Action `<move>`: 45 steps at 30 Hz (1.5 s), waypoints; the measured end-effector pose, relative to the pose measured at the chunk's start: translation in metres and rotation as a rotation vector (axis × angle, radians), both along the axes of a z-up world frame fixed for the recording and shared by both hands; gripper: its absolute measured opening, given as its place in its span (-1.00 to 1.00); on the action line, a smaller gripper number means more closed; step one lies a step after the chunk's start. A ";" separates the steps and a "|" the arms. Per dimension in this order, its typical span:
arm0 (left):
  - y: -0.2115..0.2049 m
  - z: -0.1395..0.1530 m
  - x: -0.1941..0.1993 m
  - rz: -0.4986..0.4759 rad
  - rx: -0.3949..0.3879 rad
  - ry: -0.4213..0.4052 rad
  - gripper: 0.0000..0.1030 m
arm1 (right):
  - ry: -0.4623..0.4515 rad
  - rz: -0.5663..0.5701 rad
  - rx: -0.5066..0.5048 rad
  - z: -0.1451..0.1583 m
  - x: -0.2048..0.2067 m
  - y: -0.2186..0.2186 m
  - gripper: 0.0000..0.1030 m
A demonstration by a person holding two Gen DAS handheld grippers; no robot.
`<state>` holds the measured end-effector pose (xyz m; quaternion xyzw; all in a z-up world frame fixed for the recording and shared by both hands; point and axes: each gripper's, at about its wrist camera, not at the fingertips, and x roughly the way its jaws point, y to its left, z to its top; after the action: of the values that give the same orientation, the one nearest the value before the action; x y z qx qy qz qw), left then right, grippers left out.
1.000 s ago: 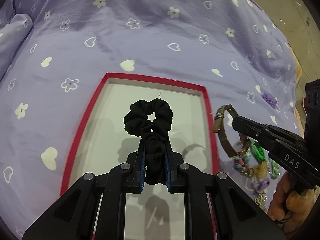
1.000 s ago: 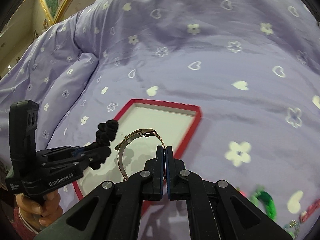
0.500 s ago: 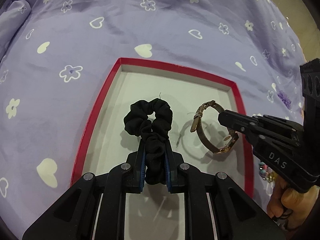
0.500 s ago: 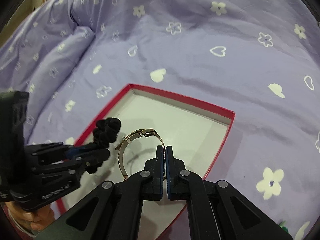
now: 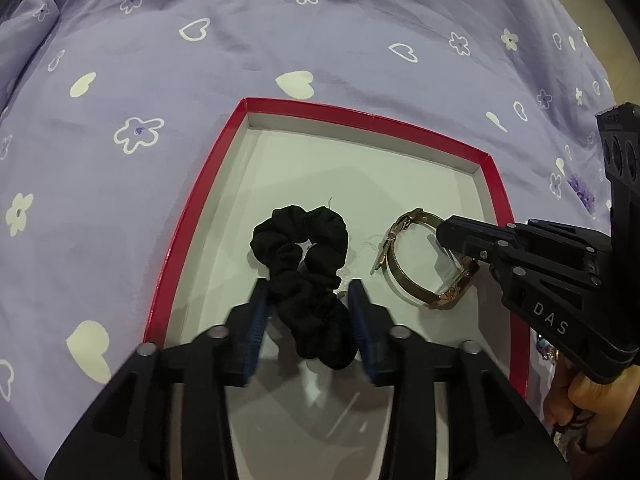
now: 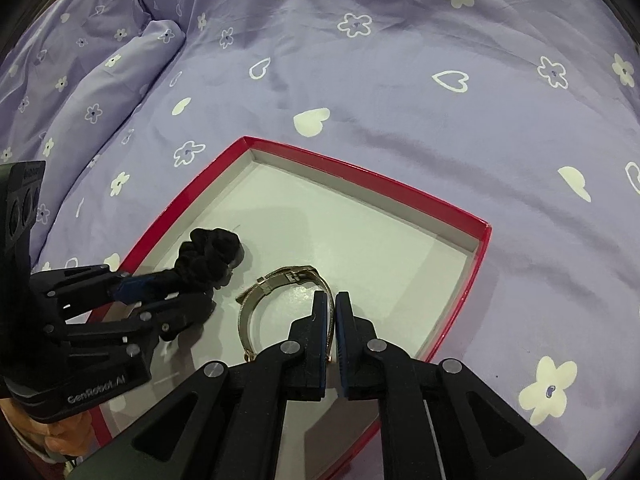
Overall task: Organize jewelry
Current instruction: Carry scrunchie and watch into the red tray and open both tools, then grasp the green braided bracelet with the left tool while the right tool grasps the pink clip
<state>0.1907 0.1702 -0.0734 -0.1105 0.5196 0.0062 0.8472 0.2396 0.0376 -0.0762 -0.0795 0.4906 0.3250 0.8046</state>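
Observation:
A red-rimmed tray point(image 5: 362, 116) with a pale floor lies on the purple bedspread; it also shows in the right wrist view point(image 6: 362, 170). My left gripper point(image 5: 308, 296) is open, its jaws spread either side of a black scrunchie point(image 5: 304, 240) that rests on the tray floor point(image 6: 212, 258). My right gripper point(image 6: 331, 304) has its jaws slightly parted around the strap of a gold watch point(image 6: 280, 284), which touches the tray floor to the right of the scrunchie point(image 5: 416, 256).
The bedspread point(image 6: 400, 80) has white hearts and flowers. A folded pillow edge point(image 6: 100, 68) rises at the far left. A few beaded jewelry pieces point(image 5: 544, 350) lie right of the tray, mostly hidden by the right gripper.
Both grippers lowered into the tray. My left gripper opened and let go of the scrunchie. My right gripper's jaws parted slightly around the watch, which moved from beside the tray down to its floor.

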 end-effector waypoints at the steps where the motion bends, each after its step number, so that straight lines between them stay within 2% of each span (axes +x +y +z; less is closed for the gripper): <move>1: 0.000 0.001 -0.001 0.000 0.003 -0.002 -0.11 | 0.001 0.002 0.001 0.000 0.000 0.000 -0.85; 5: 0.000 0.009 -0.007 0.003 0.015 -0.019 -0.06 | 0.004 -0.007 0.030 0.006 -0.004 -0.005 -0.85; 8: 0.000 0.021 -0.018 0.016 0.022 -0.047 0.07 | -0.008 -0.022 0.076 0.019 -0.012 -0.015 -0.76; 10: 0.000 0.031 -0.028 0.027 0.016 -0.072 0.08 | -0.019 -0.031 0.111 0.029 -0.019 -0.026 -0.61; 12: -0.001 0.039 -0.035 0.038 0.006 -0.090 0.08 | -0.024 -0.045 0.142 0.037 -0.024 -0.037 -0.54; 17: -0.012 0.055 -0.053 0.044 -0.032 -0.126 0.08 | -0.045 -0.095 0.214 0.058 -0.043 -0.072 -0.52; 19: -0.018 0.061 -0.059 0.040 -0.048 -0.140 0.08 | -0.052 -0.124 0.236 0.065 -0.051 -0.090 -0.44; 25: -0.049 0.076 -0.069 -0.008 -0.066 -0.170 0.08 | -0.082 -0.204 0.261 0.079 -0.073 -0.135 -0.38; 32: -0.091 0.084 -0.076 -0.091 -0.067 -0.180 0.08 | -0.097 -0.301 0.266 0.081 -0.095 -0.191 -0.33; 45: -0.152 0.076 -0.075 -0.215 -0.051 -0.146 0.08 | -0.096 -0.472 0.238 0.060 -0.126 -0.282 -0.29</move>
<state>0.1153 0.0186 0.0025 -0.0760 0.4654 -0.1057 0.8755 0.1131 -0.2440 -0.0158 0.1173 0.4151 0.1796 0.8841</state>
